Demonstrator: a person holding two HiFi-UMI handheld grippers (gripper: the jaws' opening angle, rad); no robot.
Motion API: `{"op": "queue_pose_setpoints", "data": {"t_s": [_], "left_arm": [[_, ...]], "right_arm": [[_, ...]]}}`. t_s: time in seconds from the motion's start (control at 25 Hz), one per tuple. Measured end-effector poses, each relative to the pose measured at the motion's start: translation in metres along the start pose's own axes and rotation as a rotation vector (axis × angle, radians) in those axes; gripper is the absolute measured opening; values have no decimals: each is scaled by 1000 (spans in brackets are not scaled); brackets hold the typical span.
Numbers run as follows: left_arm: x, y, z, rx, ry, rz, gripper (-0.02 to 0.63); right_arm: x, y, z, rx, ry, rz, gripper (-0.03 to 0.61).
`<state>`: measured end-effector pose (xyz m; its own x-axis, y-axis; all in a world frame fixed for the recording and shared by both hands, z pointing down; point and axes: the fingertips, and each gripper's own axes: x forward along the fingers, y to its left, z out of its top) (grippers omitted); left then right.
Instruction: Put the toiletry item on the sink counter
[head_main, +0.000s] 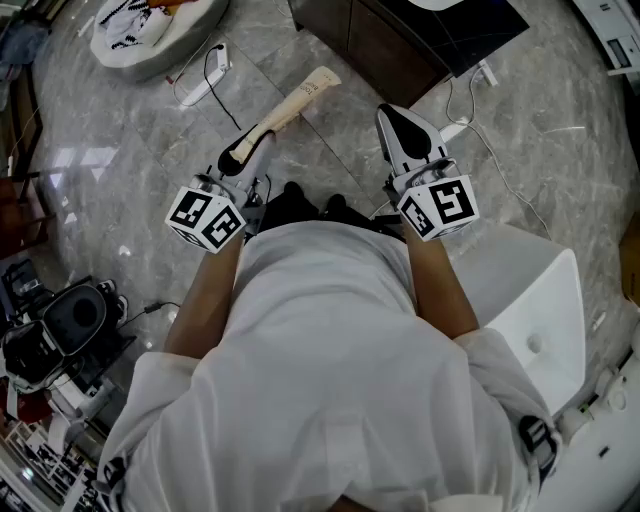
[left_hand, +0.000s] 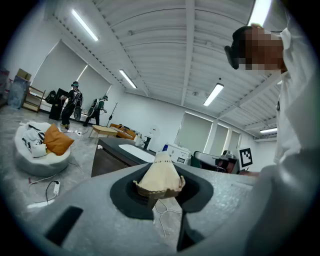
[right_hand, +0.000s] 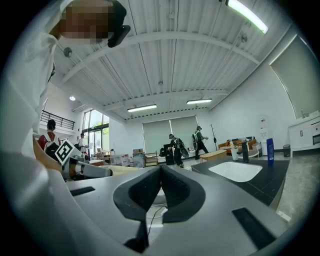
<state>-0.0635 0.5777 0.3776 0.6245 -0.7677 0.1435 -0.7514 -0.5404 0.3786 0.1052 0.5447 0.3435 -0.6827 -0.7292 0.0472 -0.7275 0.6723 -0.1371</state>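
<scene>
Gripping a beige tube (head_main: 291, 106), the left hand-held gripper (head_main: 238, 156) has jaws partly apart.

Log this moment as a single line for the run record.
left claw: shut on cream tube | right claw: shut, empty | sink counter: ahead, cream tube not yet on it

The tube (head_main: 295, 100) lies between the left gripper's (head_main: 240, 155) jaws, pointing ahead toward the sink counter (head_main: 385, 45), with the right gripper (head_main: 405, 128) to its right.
</scene>
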Motion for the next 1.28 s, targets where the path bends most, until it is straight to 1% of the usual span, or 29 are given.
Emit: {"op": "queue_pose_setpoints", "data": {"t_s": [0.2, 0.32, 0.4, 0.52, 0.64, 0.88, 1.04, 1.12, 1.28], "left_arm": [[-6, -1, -2, -3, -1, 9, 94], [-5, 2, -3, -10, -3, 14, 94], [-6, 3, -2, -15, -4, 16, 94], [-10, 3, -1, -17, -5, 23, 94], [-12, 7, -2, -24, -5, 37, 92], [-7, 43, -3, -62, -7, 81, 92], [7, 65, 4, -86, -15, 82, 93], [21, 78, 13, -85, -25, 77, 94], [59, 113, 42, -68, -52, 69, 94]], "right_arm": [[-3, 4, 0, 8, 0, -1, 15], [0, 3, -5, 40, 4, 7, 15], [2, 7, -6, 54, 7, 24, 15], [4, 16, -4, 43, 5, 66, 15], [9, 15, -7, 56, 8, 74, 17], [36, 2, -18, 93, 47, 73, 16], [57, -11, -22, 125, 73, 52, 15], [72, -18, -21, 142, 80, 53, 15], [120, -35, -11, 111, 88, 95, 17]]}}
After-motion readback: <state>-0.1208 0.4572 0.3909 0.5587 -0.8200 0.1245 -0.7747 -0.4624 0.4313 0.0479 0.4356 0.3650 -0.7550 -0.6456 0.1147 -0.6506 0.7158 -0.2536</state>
